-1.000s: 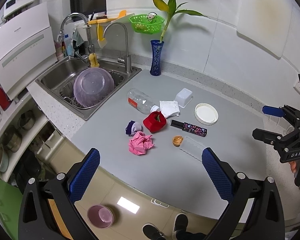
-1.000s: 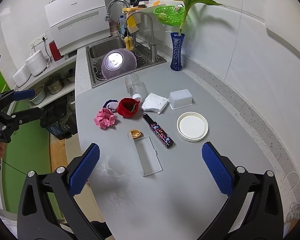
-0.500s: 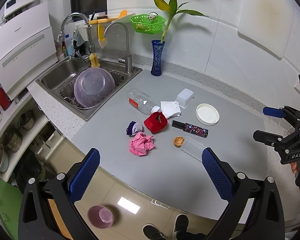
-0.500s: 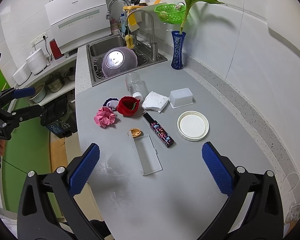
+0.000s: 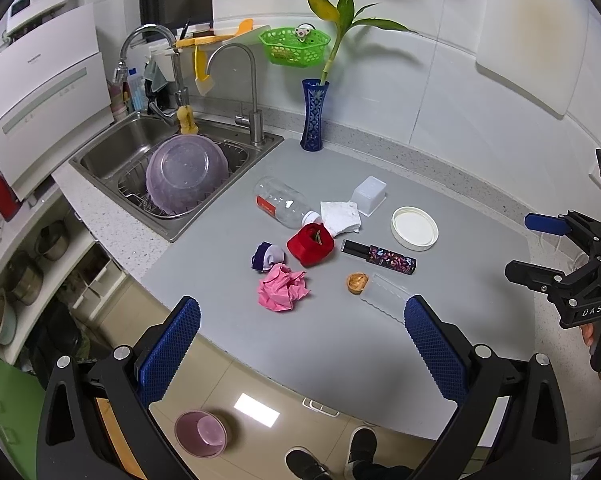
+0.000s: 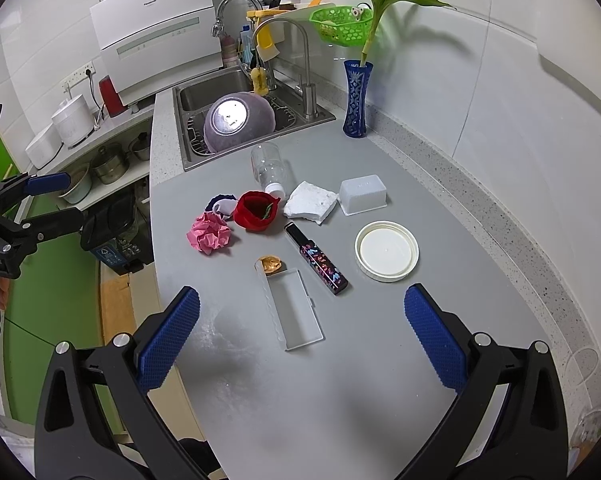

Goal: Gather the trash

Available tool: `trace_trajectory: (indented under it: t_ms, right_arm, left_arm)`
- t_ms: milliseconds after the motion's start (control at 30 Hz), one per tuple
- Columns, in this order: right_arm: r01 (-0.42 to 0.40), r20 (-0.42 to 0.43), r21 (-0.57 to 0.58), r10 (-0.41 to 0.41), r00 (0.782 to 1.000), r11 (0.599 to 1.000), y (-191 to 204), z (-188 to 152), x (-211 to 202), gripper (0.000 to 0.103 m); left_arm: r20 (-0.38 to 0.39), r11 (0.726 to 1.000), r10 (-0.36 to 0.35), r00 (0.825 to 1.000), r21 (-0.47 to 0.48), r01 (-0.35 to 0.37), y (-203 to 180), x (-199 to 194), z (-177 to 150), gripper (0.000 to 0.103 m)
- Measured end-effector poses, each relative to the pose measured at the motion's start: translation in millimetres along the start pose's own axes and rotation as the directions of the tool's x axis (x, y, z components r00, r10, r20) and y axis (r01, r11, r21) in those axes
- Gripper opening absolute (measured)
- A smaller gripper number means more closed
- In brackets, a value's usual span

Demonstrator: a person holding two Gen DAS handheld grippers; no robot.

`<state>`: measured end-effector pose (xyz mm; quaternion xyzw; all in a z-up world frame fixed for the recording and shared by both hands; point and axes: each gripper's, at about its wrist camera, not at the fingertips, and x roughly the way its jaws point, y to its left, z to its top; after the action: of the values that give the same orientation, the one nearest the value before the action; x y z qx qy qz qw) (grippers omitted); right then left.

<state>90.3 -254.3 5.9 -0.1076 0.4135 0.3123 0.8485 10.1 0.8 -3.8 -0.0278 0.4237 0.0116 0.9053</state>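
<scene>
**Colours on the grey counter**

Countertop (image 6: 380, 360): plain grey, with a pale speckled edge. Crumpled paper (image 6: 209, 233): pink. Cloth pouch (image 6: 256, 211): deep red. Small sock (image 5: 267, 256): purple and lilac. Slim tube (image 6: 316, 259): black, with a pink and blue print on its lower part. Round lid (image 6: 386, 250): cream. Tissue (image 6: 310, 202): white. Vase (image 6: 355, 98): cobalt blue, cut pattern. Wall basket (image 5: 294, 46): bright green. Upturned bowl (image 5: 186, 174): translucent purple. Gripper pads (image 6: 168, 338): blue, cross-hatched, on black arms.
</scene>
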Motion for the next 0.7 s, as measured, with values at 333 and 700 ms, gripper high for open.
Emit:
trace_trajectory:
  t_ms: [333, 700]
  right_arm:
    - [0.001, -0.005, -0.002, -0.001, 1.0, 1.0, 1, -1, 3, 0.1]
    - [-0.003, -0.027, 0.0, 0.003, 1.0, 1.0, -4, -2, 11, 0.1]
  left_arm:
    - [-0.001, 1.0, -0.003, 1.0, 0.004, 0.003, 0, 1, 0, 0.098]
    - [-0.021, 1.0, 0.004, 1.0, 0.016, -0.004, 1, 15, 2, 0.098]
